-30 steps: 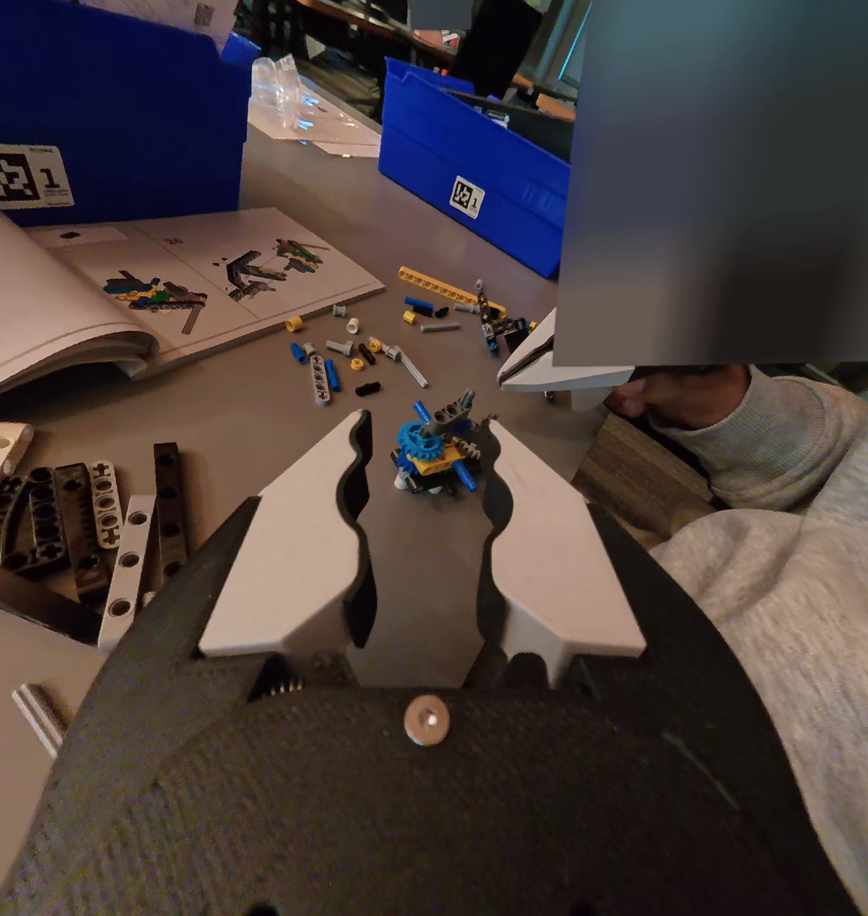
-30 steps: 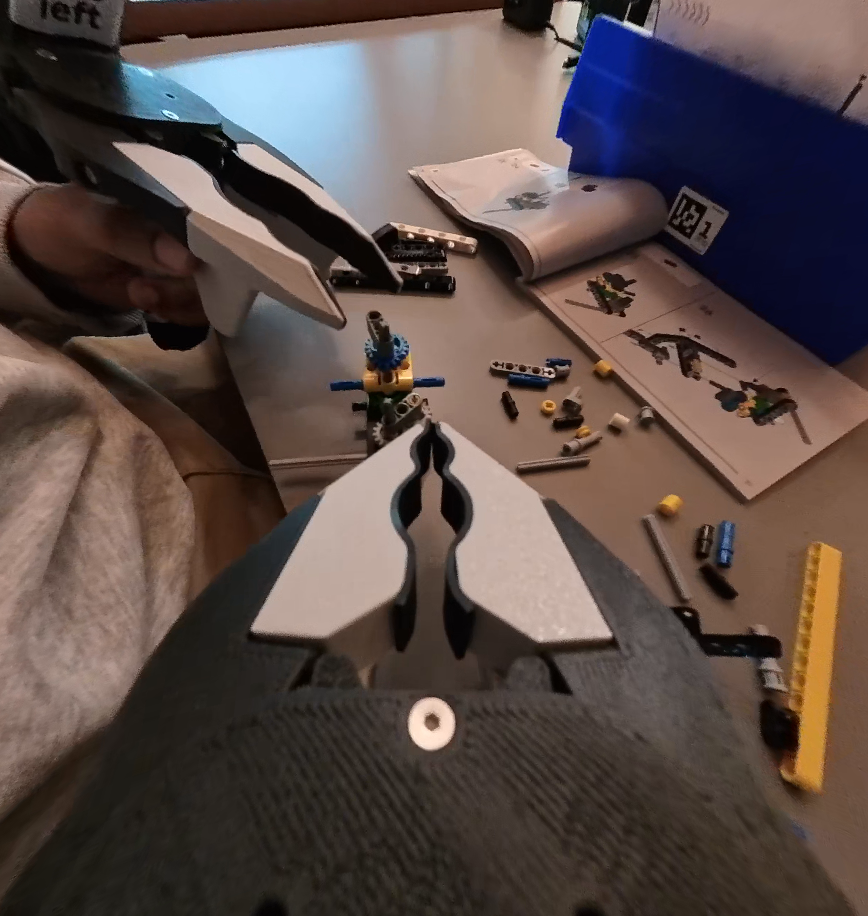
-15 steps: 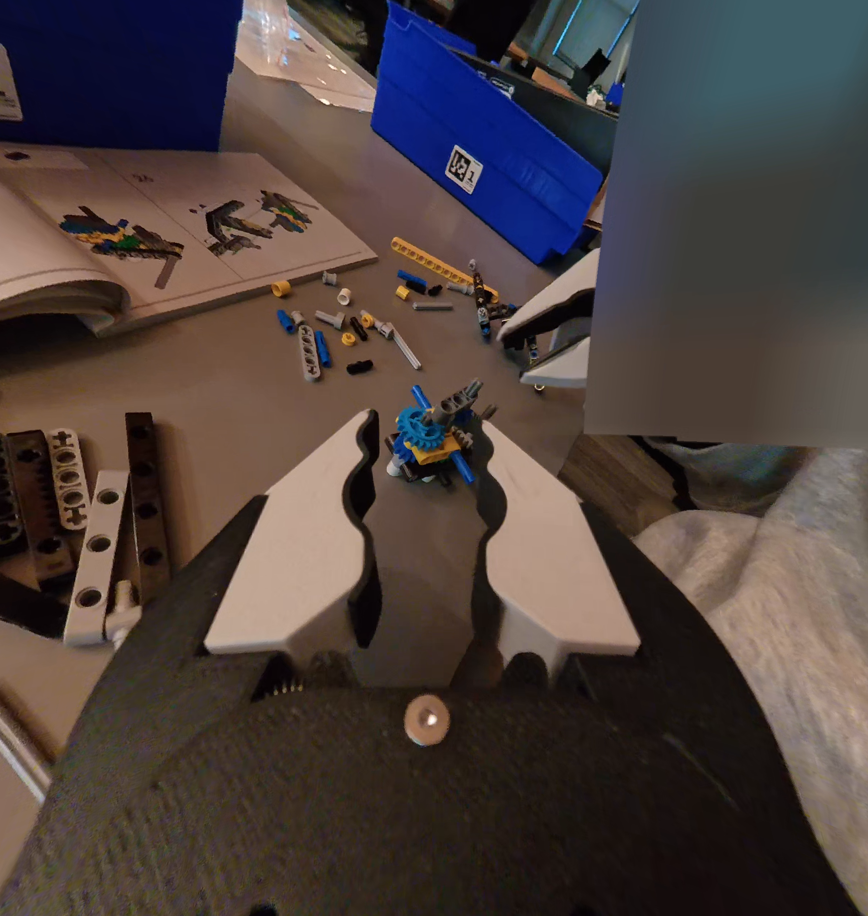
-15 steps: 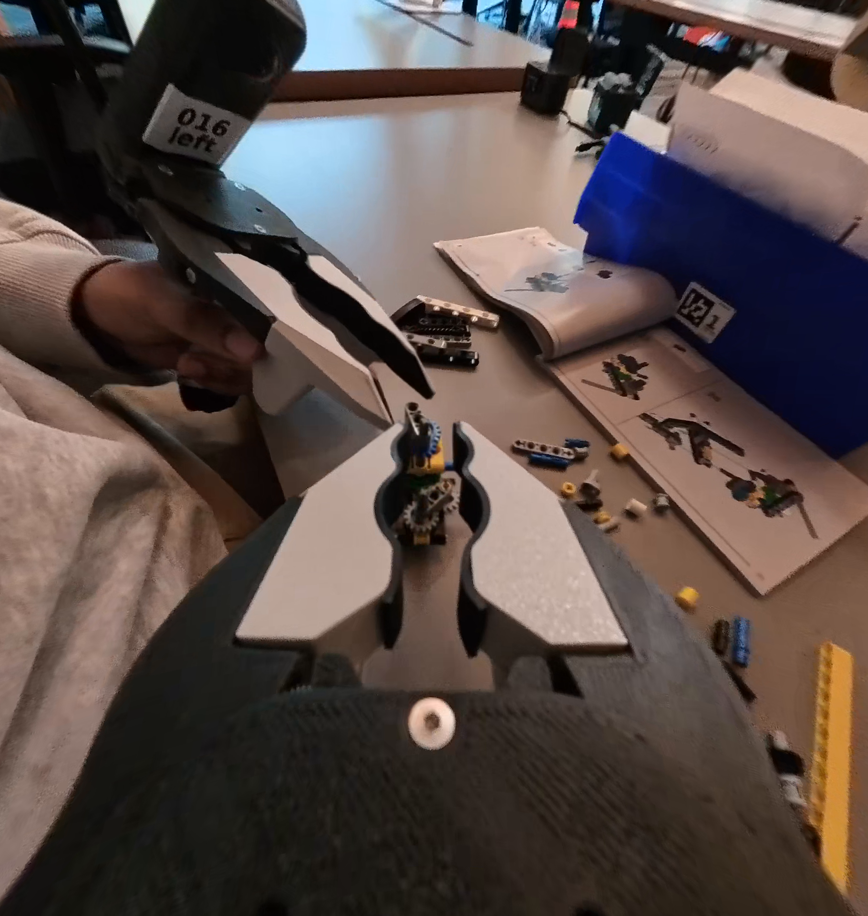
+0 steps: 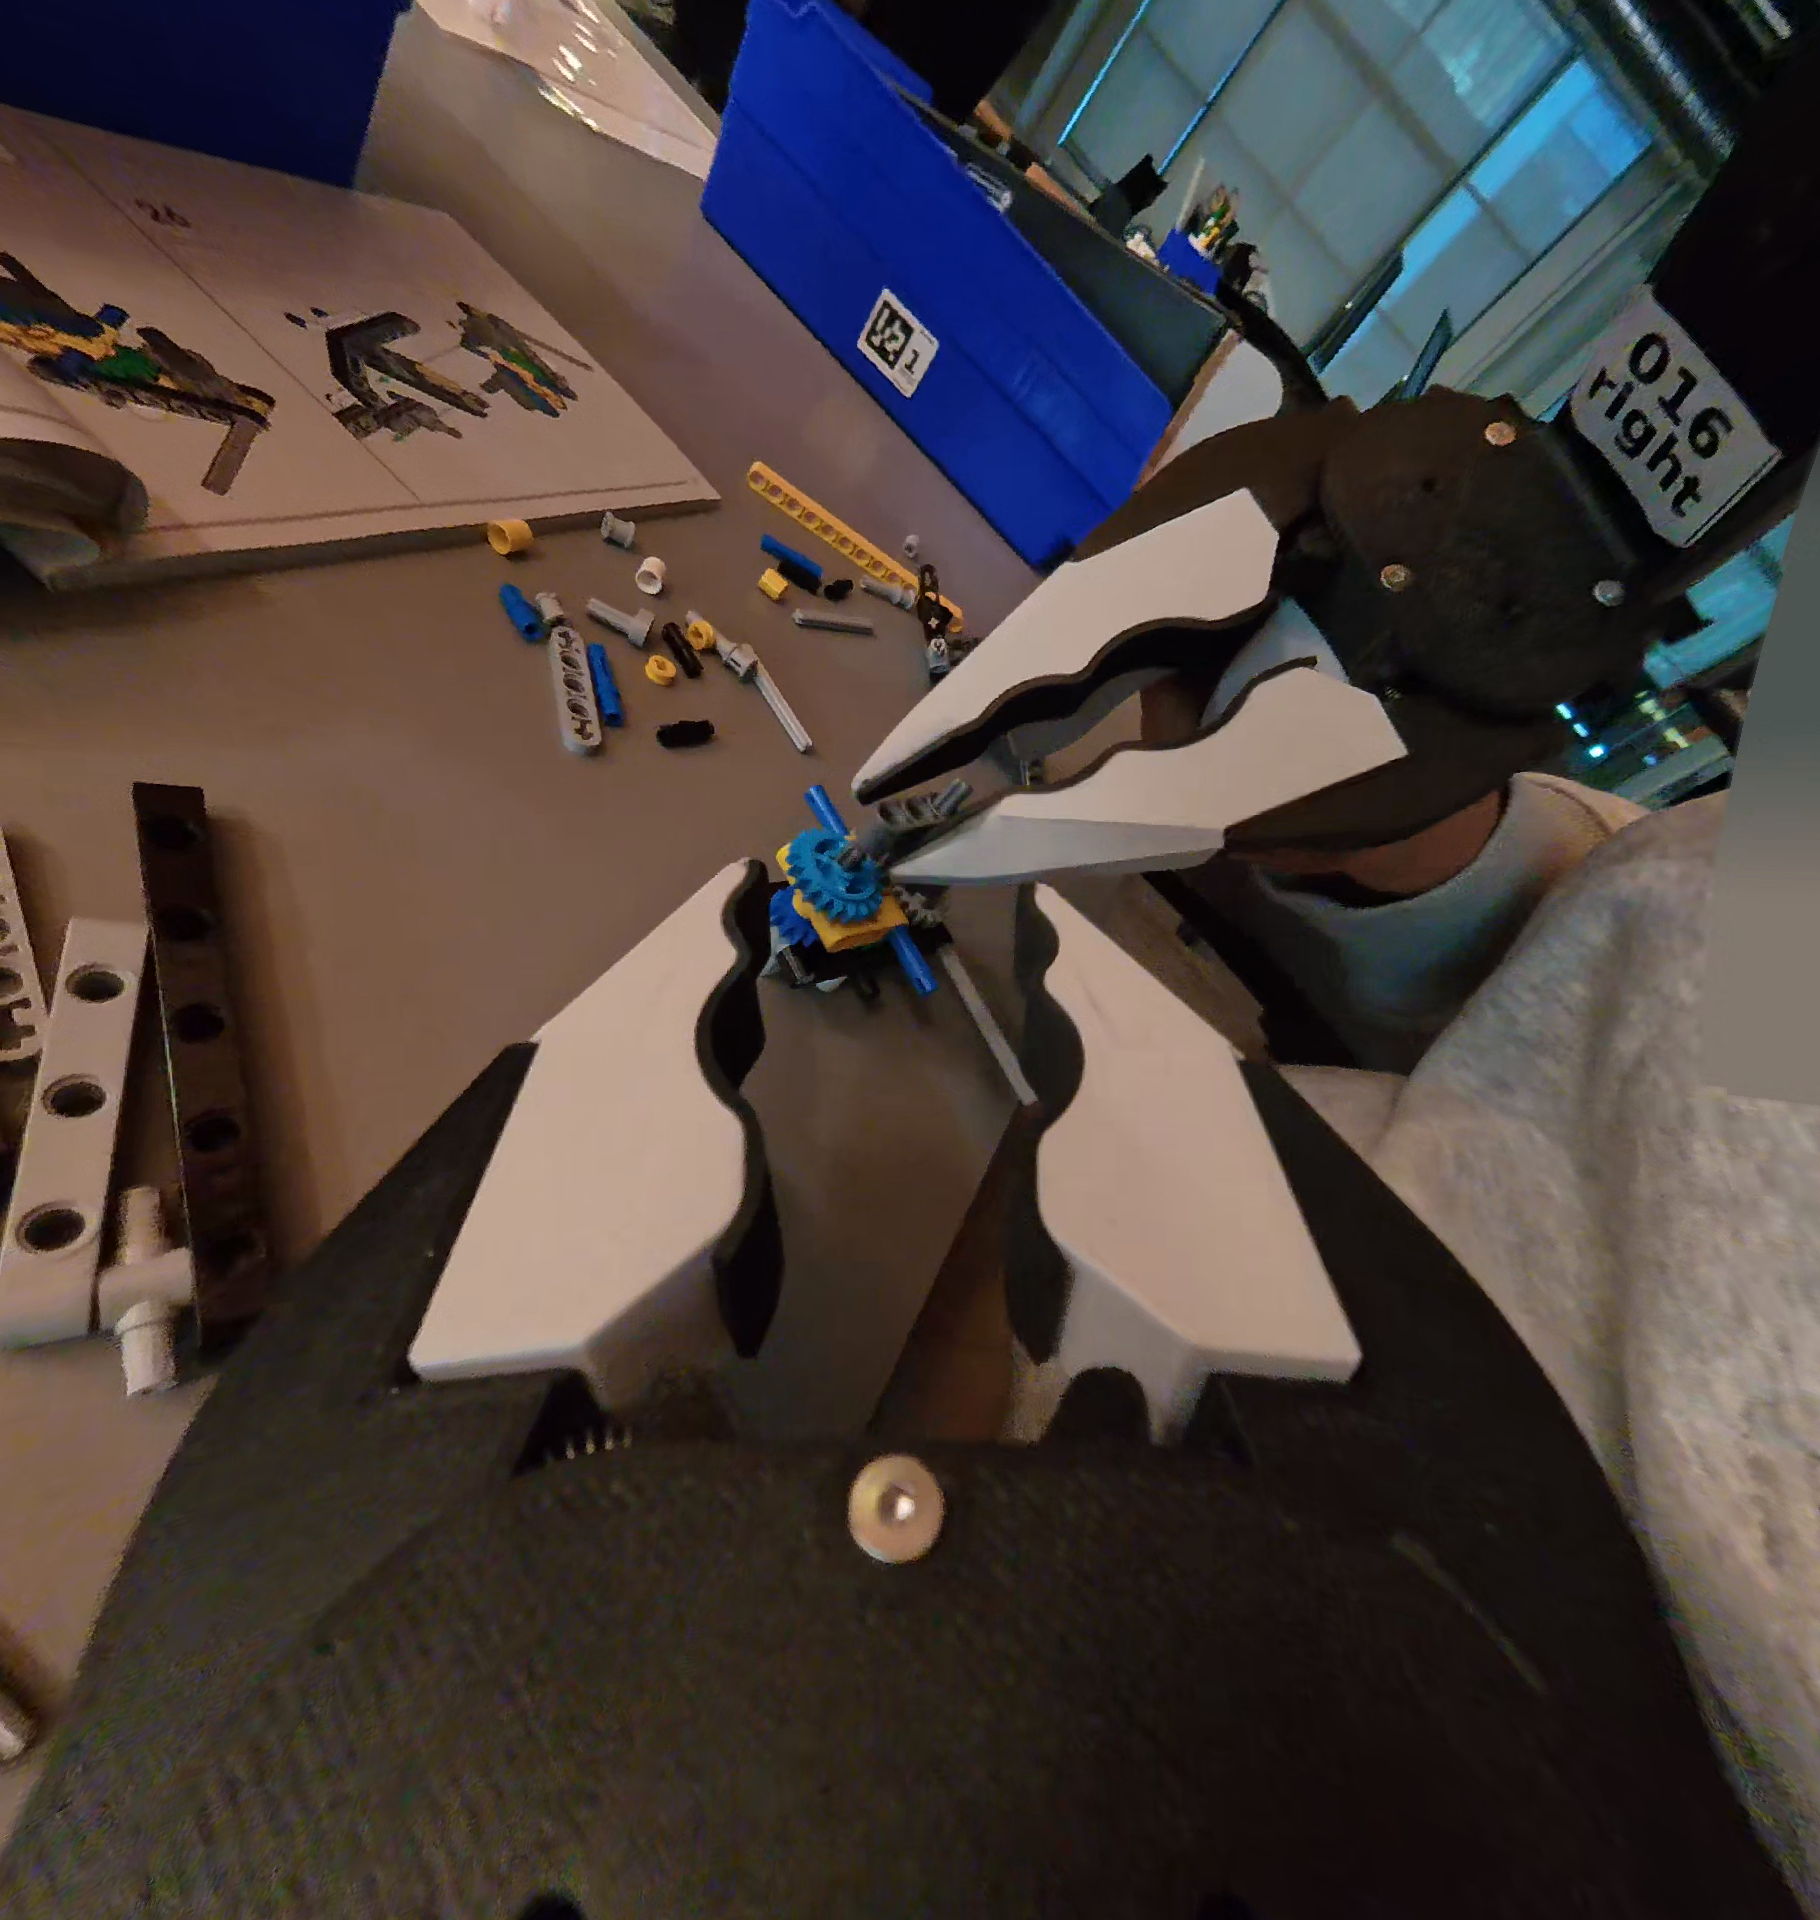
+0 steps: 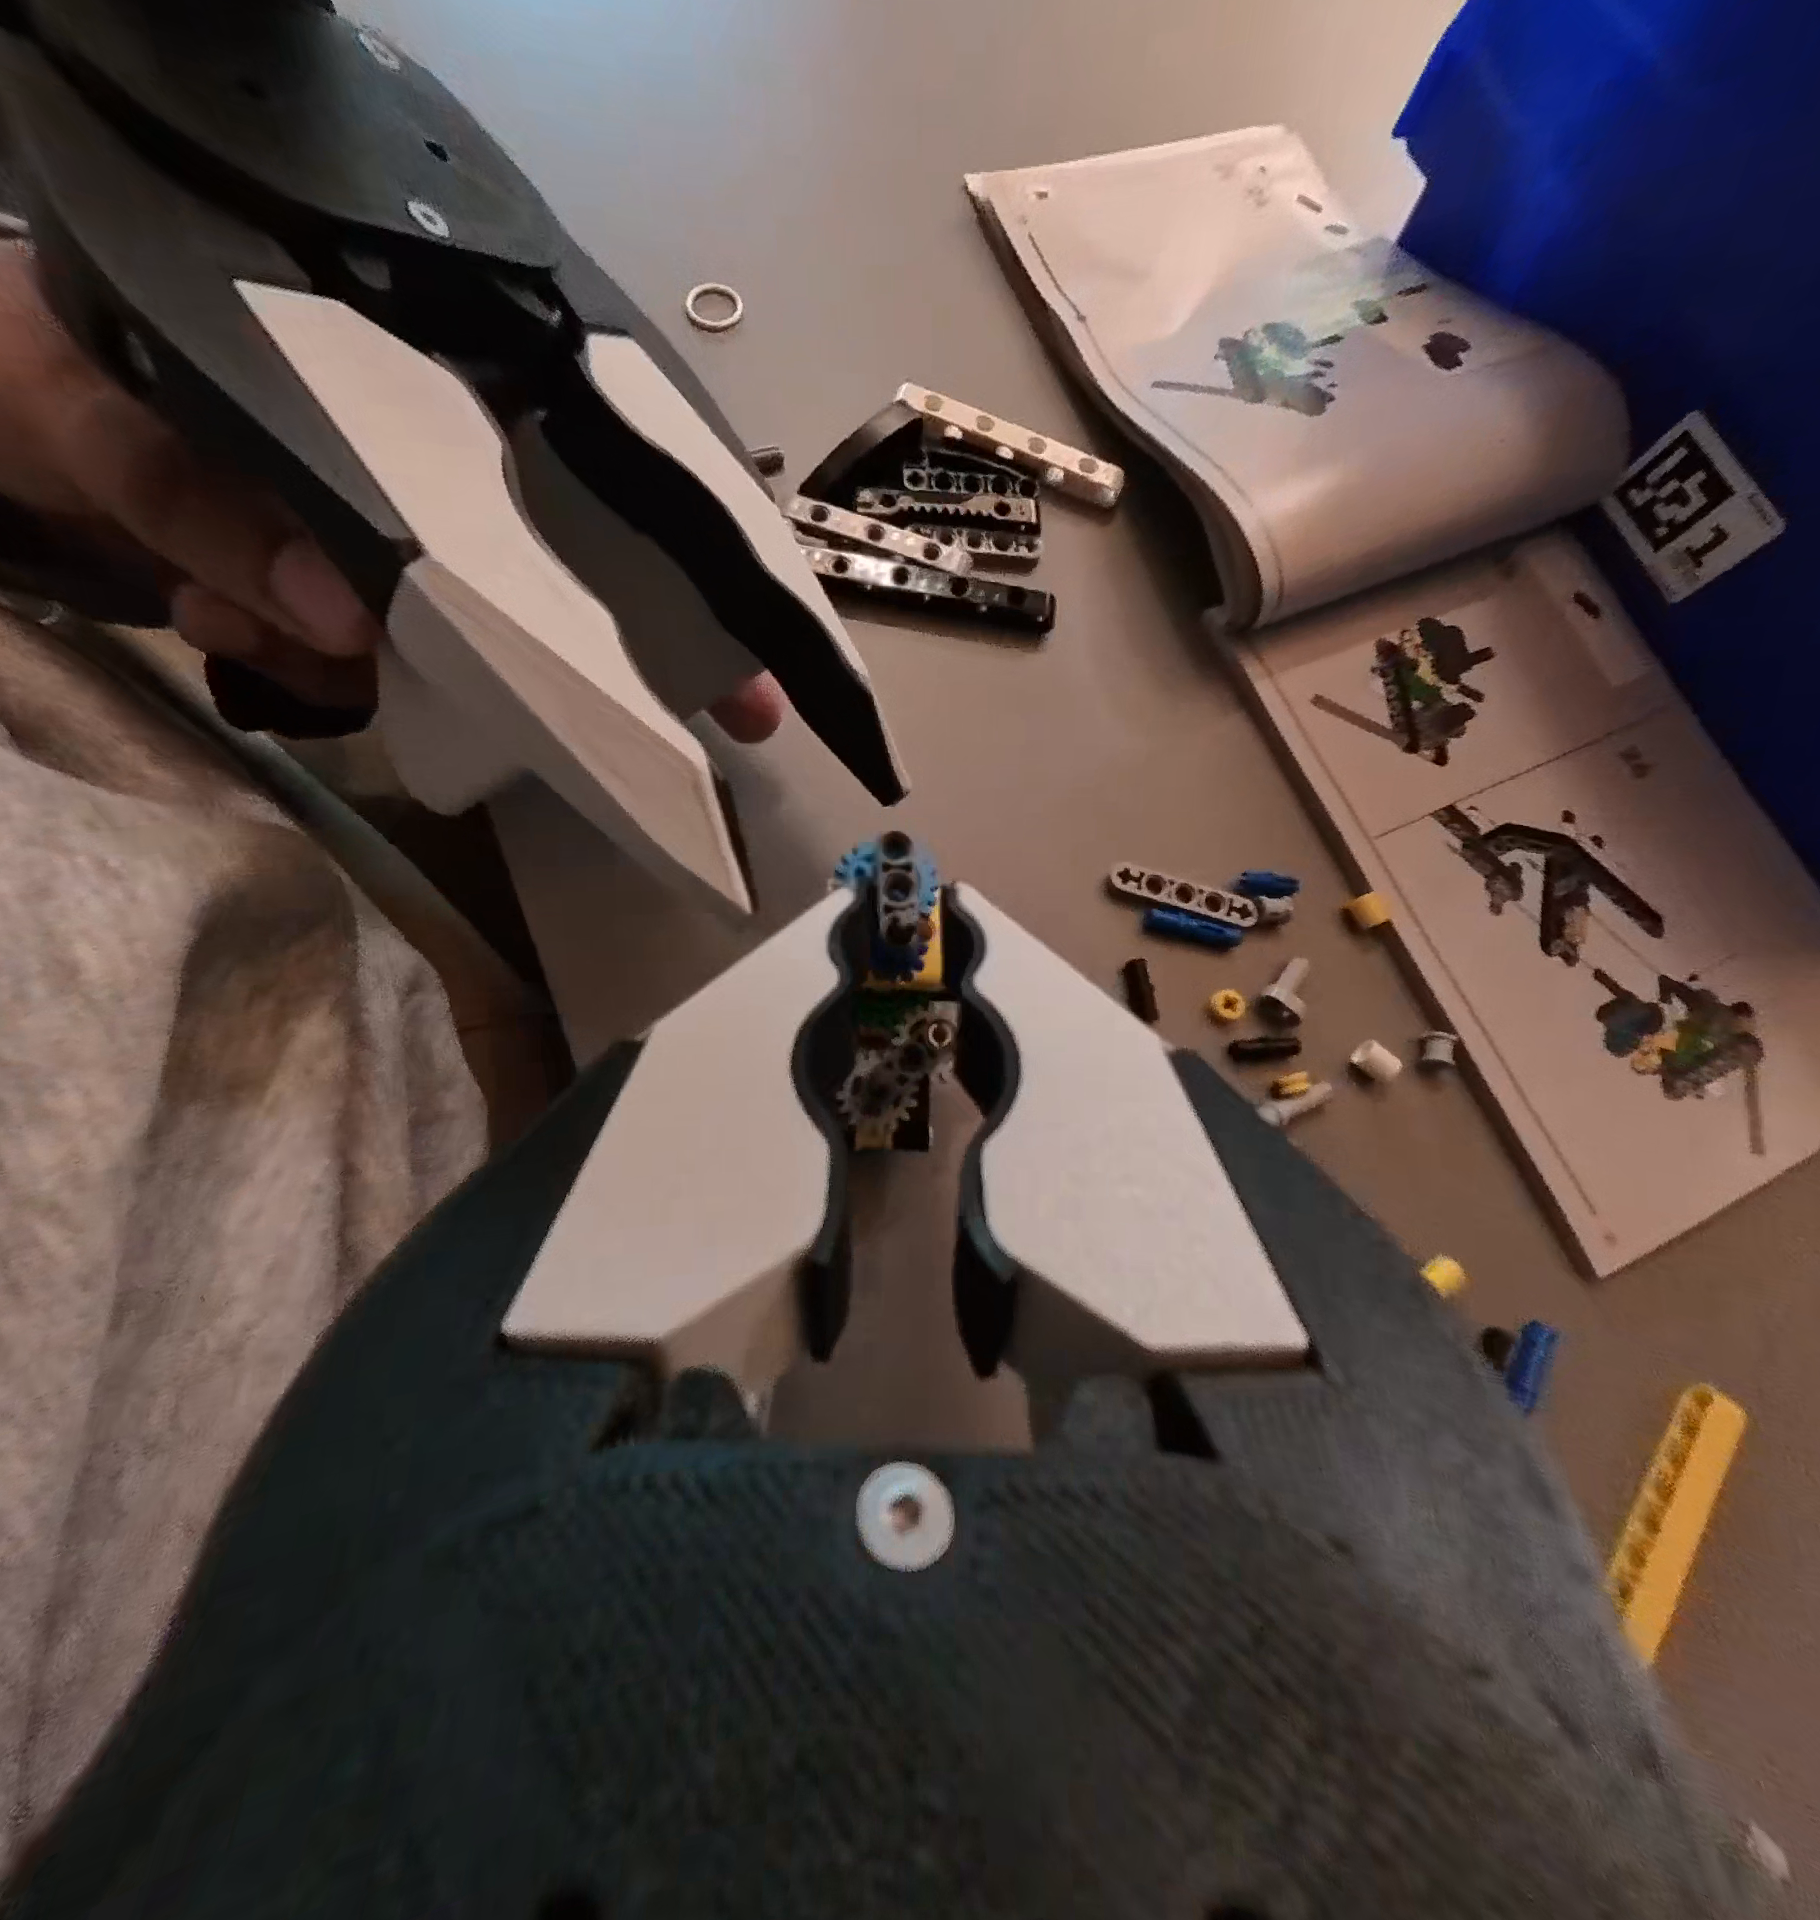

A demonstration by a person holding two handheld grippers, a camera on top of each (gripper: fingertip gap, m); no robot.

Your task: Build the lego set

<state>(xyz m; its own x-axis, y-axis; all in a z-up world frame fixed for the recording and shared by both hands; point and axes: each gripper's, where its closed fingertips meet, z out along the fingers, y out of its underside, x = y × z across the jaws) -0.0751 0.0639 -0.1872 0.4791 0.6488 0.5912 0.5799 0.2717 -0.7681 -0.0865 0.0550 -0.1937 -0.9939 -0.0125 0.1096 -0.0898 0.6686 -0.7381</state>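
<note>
One small geared sub-assembly point(image 6: 890, 997) is built, clamped between the right gripper point(image 6: 901, 935)'s fingers; the left gripper point(image 5: 885, 914) gapes empty just short of it. Beyond, loose pins point(image 5: 667, 644) and beams point(image 6: 937, 509) await, so most building remains.

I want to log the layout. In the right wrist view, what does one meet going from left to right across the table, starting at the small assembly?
Assembly → grey five-hole beam → small yellow bush → open manual → blue bin.
</note>
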